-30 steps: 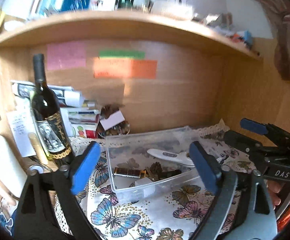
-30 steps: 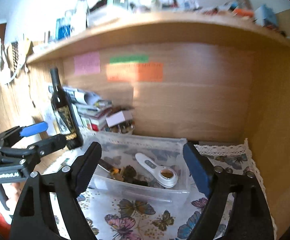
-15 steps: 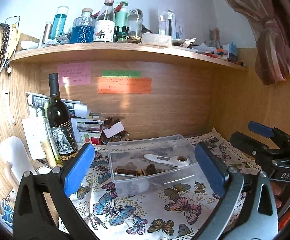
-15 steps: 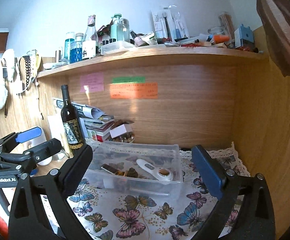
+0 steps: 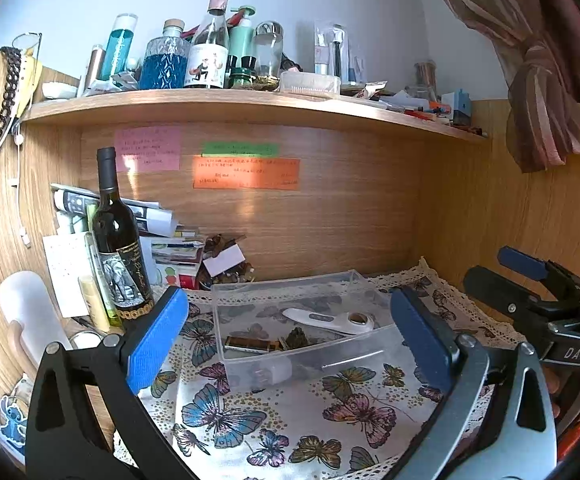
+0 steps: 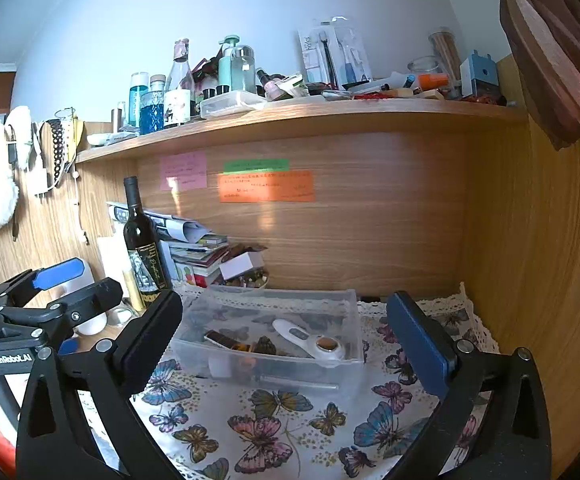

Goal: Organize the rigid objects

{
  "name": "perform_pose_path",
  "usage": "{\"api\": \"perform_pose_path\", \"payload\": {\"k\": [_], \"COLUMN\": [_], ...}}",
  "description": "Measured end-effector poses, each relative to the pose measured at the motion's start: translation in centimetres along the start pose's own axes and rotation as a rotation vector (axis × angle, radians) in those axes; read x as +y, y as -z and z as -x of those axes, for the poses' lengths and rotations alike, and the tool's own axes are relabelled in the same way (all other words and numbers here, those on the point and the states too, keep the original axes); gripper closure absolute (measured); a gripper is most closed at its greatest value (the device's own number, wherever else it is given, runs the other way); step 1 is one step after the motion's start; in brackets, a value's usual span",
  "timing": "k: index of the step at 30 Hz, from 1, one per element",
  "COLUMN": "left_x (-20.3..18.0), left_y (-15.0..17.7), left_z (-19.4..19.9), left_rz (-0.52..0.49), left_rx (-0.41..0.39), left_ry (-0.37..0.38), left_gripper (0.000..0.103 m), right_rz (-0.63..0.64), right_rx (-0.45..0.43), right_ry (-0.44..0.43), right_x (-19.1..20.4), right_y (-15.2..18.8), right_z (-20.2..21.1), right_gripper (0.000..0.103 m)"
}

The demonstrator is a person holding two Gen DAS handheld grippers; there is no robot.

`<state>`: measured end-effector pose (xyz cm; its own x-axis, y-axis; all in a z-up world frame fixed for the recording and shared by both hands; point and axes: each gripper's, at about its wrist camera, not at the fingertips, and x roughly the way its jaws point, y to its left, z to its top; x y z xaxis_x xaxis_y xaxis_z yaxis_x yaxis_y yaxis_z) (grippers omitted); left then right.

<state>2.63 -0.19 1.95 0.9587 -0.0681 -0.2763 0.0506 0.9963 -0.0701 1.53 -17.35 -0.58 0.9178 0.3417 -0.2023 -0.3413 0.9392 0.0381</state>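
A clear plastic bin stands on the butterfly cloth. Inside lie a white thermometer-like device, a dark flat bar and a small dark lump. My left gripper is open and empty, held back from the bin. My right gripper is open and empty, also back from the bin. Each gripper shows in the other's view, the right one and the left one.
A dark wine bottle stands left of the bin beside stacked papers and books. A white cylinder is at far left. A crowded shelf hangs above. Wooden walls close the back and right.
Both grippers have pulled back and tilted up from the bin, so the shelf top has come into view. Both stay open and empty.
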Motion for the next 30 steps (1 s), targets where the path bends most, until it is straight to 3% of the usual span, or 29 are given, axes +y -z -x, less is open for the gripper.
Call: {"api": "perform_pose_path", "payload": {"k": [30], "left_x": [-0.44], "left_y": [0.05], "left_z": [-0.37], "left_rz": [-0.003], "left_rx": [-0.004], "left_ry": [0.012], "left_gripper": [0.0], "right_rz": [-0.022], "right_rx": [0.019], "right_ry": [0.005], "right_x": [0.2], "right_y": [0.37], "right_z": [-0.48], "right_gripper": [0.0]}}
